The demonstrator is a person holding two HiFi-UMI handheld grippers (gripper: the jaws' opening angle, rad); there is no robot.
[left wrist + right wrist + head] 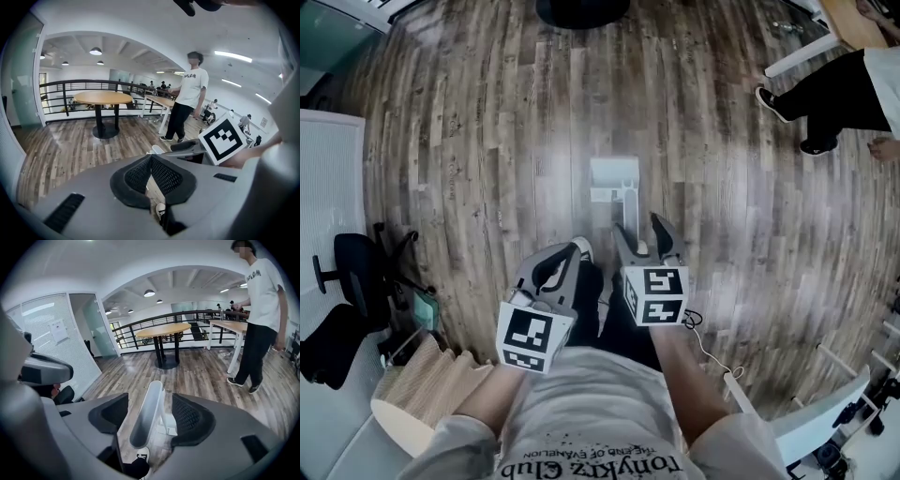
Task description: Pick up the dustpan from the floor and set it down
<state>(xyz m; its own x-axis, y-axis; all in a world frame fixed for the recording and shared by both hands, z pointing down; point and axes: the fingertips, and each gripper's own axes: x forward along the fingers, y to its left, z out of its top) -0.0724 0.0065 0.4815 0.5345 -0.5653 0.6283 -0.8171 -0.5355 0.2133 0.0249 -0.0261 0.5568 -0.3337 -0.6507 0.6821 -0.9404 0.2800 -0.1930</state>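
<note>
Dustpan (614, 178) sits on wood floor (469, 141), frame centre. Its white handle (148, 411) rises between right gripper (642, 232) jaws, which stand spread, not pressing it. Left gripper (151, 159) clenched, empty.

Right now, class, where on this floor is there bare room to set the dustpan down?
Bare planks lie left of the dustpan toward the white partition, ahead up to the round table base, and right toward the bystander's shoes. Crowded: the black office chair at lower left, the white furniture legs at lower right.
</note>
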